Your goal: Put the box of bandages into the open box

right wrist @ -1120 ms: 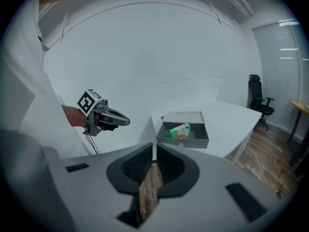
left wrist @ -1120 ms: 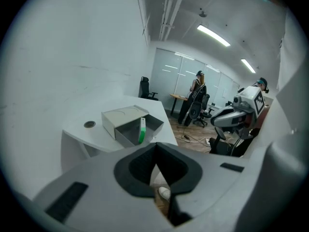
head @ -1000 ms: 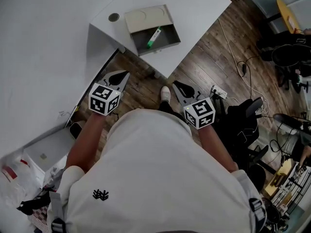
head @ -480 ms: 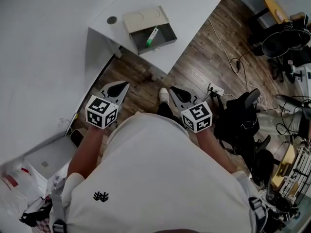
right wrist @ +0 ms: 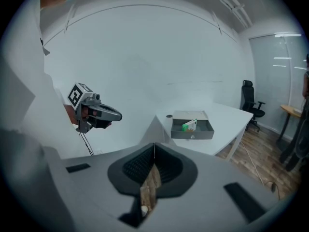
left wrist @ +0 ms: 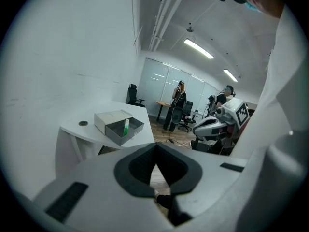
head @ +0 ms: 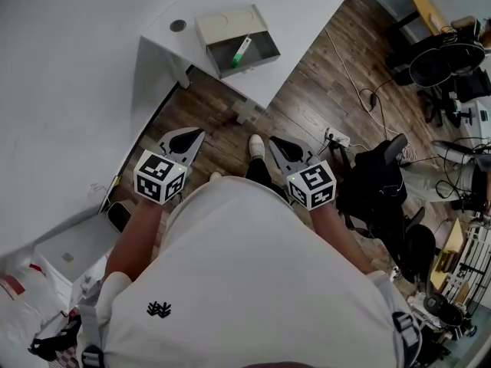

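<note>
The open grey box (head: 264,50) stands on the white table (head: 307,14), its lid flipped back. The green-and-white box of bandages (head: 242,51) leans inside it. Both grippers hang over the wood floor, well short of the table. The left gripper (head: 197,133) and the right gripper (head: 272,139) are shut with nothing held. In the left gripper view the open box (left wrist: 112,129) with the box of bandages (left wrist: 126,127) lies far ahead, and the right gripper (left wrist: 196,128) shows at right. The right gripper view shows the open box (right wrist: 192,134), the box of bandages (right wrist: 189,125) and the left gripper (right wrist: 119,116).
A round cable hole (head: 178,25) sits in the table near the box. A white wall runs along the left. A power strip (head: 334,138), cables and black office chairs (head: 441,64) crowd the floor at right. A shoe (head: 256,146) shows between the grippers. People stand far back (left wrist: 179,98).
Both grippers sit a little lower in the head view and farther from the table. They stay shut and empty. The box of bandages has not moved.
</note>
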